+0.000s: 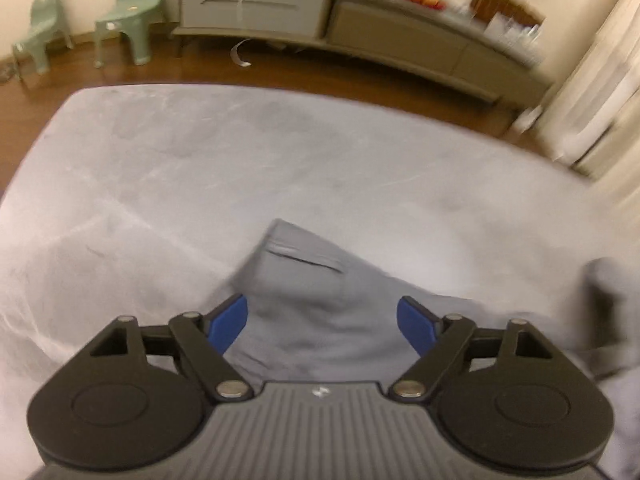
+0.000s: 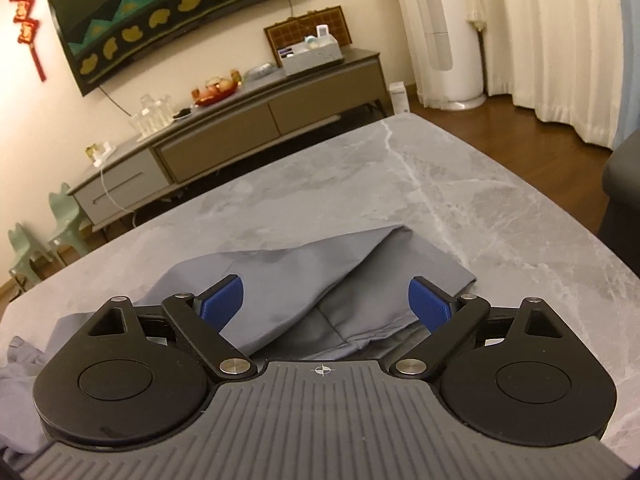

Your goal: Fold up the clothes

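Observation:
A grey garment [image 2: 320, 276] lies partly folded on the grey marble table [image 2: 460, 184], one flap laid diagonally over the rest. In the left wrist view the same garment [image 1: 316, 300] shows a corner with a stitched pocket slit, pointing away from me. My left gripper [image 1: 322, 322] is open, its blue fingertips [image 1: 228, 322] spread just above the cloth, holding nothing. My right gripper [image 2: 326, 306] is open too, hovering over the garment's near edge, blue fingertips [image 2: 430, 306] apart and empty.
A long grey-brown TV cabinet [image 2: 240, 136] stands beyond the table's far edge, with glasses and boxes on top. Two green child chairs [image 1: 132, 20] stand on the wooden floor at left. A white tower appliance [image 2: 444, 32] and curtains stand at right. A dark seat edge [image 2: 624, 184] is at far right.

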The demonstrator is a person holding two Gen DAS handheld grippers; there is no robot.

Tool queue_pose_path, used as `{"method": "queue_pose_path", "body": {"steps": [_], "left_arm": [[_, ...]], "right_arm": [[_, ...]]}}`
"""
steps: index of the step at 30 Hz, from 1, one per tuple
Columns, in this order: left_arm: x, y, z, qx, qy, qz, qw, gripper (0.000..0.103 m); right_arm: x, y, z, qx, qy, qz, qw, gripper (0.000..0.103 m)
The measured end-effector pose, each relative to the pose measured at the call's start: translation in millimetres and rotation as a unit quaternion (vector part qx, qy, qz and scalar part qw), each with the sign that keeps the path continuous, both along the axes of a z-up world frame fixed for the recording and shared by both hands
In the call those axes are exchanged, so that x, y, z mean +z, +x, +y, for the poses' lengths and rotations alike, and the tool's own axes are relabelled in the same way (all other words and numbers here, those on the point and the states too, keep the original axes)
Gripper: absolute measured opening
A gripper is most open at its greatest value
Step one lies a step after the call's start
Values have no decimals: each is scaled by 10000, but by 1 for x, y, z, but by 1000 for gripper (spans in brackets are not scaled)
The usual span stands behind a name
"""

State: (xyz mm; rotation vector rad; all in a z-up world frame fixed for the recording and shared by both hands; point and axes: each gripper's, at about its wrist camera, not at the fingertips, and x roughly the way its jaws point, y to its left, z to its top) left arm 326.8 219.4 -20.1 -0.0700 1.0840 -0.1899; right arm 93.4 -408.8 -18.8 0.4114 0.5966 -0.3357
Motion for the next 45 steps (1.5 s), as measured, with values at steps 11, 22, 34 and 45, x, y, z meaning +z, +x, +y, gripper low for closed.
{"method": "queue_pose_path", "body": {"steps": [11, 22, 34, 45], "left_arm": [[10, -10, 7, -340, -695, -673, 9947, 0], [59, -62, 132, 1415, -1753, -1349, 9649, 4], [26, -134, 89, 926, -2146, -1348, 9629, 30], [29, -188, 109, 1281, -1967, -1687, 9573, 68]], "right_arm": [[-6, 11, -12, 25, -476, 446, 9979, 94], [-41, 38, -17, 339, -545, 1278, 9897, 92], [-8, 33, 12, -348, -2346, 533, 9700, 3], [3, -22, -31, -988, -794, 121, 9919, 60]]}}
